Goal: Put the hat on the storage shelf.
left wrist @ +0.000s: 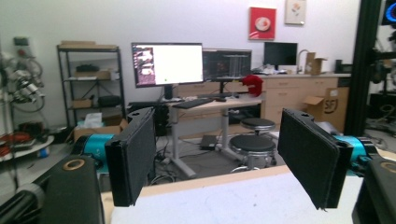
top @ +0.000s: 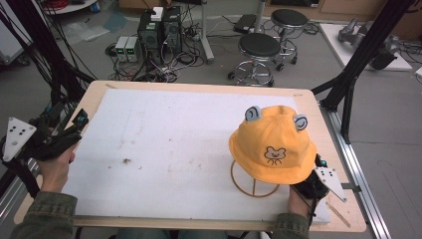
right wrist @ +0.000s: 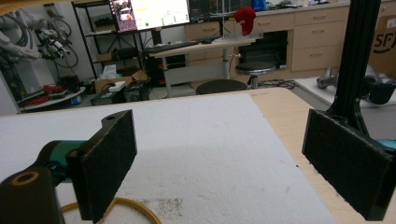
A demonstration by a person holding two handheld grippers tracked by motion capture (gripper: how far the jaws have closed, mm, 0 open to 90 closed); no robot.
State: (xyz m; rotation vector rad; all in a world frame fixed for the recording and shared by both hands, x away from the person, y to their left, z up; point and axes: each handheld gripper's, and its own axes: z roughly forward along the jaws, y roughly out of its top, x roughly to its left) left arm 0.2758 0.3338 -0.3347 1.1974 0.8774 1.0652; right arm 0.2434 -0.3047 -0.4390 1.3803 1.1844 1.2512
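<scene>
A yellow bucket hat with a bear face and two grey ears sits on a thin ring-based stand at the right of the white foam board. My right gripper is held low just right of the hat's brim, which partly covers it. In the right gripper view it stands open over bare board, with the stand's ring by its left jaw. My left gripper is at the table's left edge, far from the hat. In the left gripper view it is open and holds nothing.
The wooden table shows around the board. Black frame posts rise off the right side and another set off the left. Two stools and computer cases stand on the floor beyond the far edge.
</scene>
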